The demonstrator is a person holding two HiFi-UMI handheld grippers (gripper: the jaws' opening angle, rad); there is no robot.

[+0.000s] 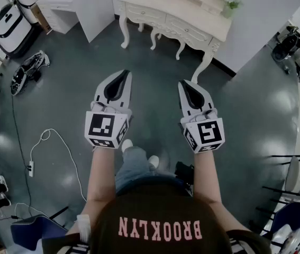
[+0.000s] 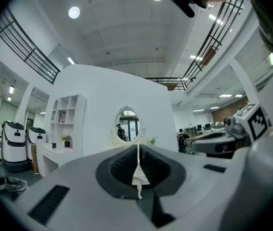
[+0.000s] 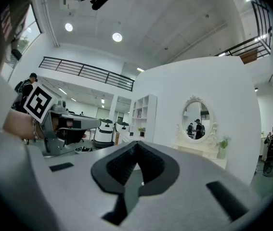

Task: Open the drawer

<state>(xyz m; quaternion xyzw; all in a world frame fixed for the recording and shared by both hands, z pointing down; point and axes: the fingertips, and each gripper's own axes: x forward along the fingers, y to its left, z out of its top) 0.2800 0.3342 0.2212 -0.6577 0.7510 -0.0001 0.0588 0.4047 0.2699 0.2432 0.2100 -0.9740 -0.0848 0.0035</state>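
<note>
Drawer (image 1: 189, 32) beyond L tongs (image 1: 125, 73), R tongs (image 1: 182, 83).

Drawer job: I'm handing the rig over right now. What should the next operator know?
Left gripper: jaws shut, empty.
Right gripper: jaws shut, empty.
Both are held level, side by side, well short of the cream dressing table against the white wall ahead.
Its drawers look closed; no contact yet.
Done: nothing.
Left: approach, open jaws, grip a drawer handle, pull.

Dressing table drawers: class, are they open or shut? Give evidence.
Shut. In the head view the drawer fronts sit flush in the dressing table; none juts out.
</note>
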